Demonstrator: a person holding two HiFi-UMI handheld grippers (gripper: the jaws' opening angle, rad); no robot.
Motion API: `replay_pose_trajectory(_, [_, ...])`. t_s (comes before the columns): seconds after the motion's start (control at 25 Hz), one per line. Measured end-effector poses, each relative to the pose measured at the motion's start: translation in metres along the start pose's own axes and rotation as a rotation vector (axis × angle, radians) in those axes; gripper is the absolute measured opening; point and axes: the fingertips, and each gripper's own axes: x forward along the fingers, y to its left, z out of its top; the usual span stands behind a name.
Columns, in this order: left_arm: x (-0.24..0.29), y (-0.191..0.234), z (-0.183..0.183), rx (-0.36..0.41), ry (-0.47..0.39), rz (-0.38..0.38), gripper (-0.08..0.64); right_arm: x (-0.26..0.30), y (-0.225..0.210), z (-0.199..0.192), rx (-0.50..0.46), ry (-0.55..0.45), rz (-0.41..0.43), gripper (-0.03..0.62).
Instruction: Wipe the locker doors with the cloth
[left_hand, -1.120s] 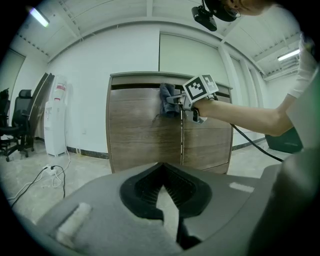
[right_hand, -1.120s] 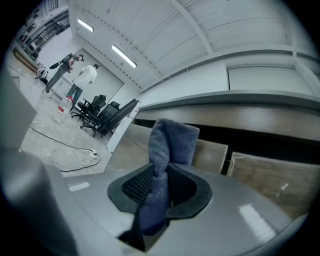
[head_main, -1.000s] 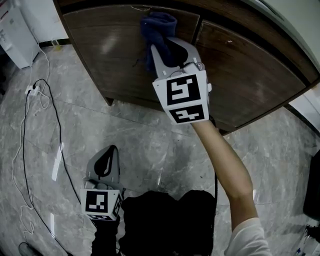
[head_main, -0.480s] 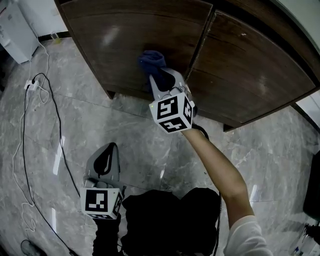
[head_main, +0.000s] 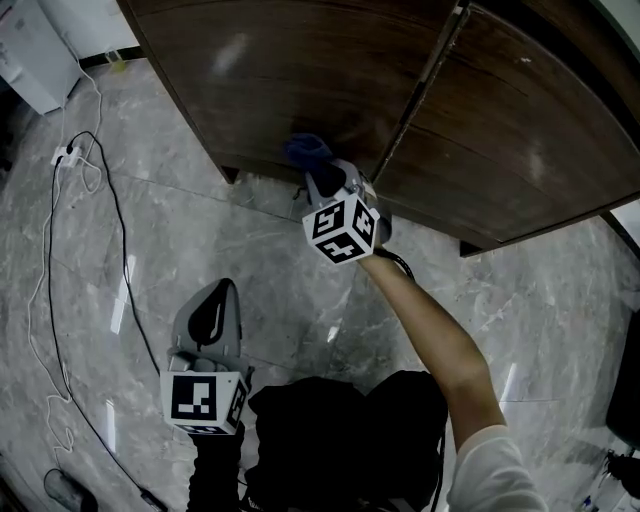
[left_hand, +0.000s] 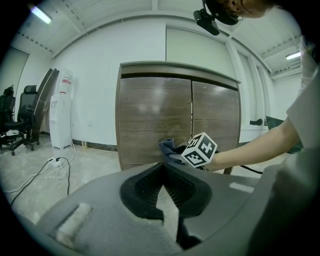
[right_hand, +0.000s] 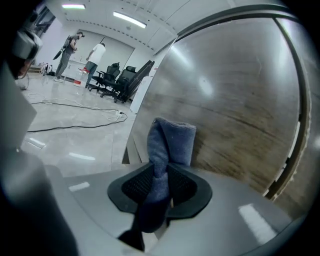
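jaws of right gripper (right_hand: 160, 175) pinch cloth (right_hand: 170, 140) on locker door (right_hand: 240, 110).

Glossy grey marble-patterned floor tiles (head_main: 300, 280) run up to plain white walls (left_hand: 90, 85). Black and white cables (head_main: 66, 157) trail across the floor. A white water dispenser (left_hand: 61, 115) stands against the wall near black office chairs (left_hand: 27, 115). Strip lights (left_hand: 41, 15) glow on the ceiling.

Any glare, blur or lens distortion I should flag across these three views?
Head view: soft glare patches on the locker door, bright streaks on the glossy floor, and straight edges bow. Left gripper view: strong fisheye, dark corners, and a bright ceiling light. Right gripper view: the cloth is sharp, the wood grain behind it smeared.
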Motion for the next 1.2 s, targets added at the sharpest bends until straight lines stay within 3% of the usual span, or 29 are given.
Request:
replay_pose_trajectory(0.32, [0.0, 0.006, -0.015, -0.014, 0.025, 0.015, 0.002, 0.022, 0.021, -0.025, -0.002, 0.059, 0.045, 0.089])
replay_pose_trajectory(0.6, [-0.004, 0.01, -0.02, -0.008, 0.023, 0.021, 0.002, 0.019, 0.021, -0.012, 0.012, 0.045, 0.047, 0.087])
replay_pose_trajectory(1.2, [-0.015, 0.008, 0.001, 0.007, -0.007, 0.025, 0.002, -0.056, -0.059, 0.17, 0.087, -0.266, -0.047, 0.087])
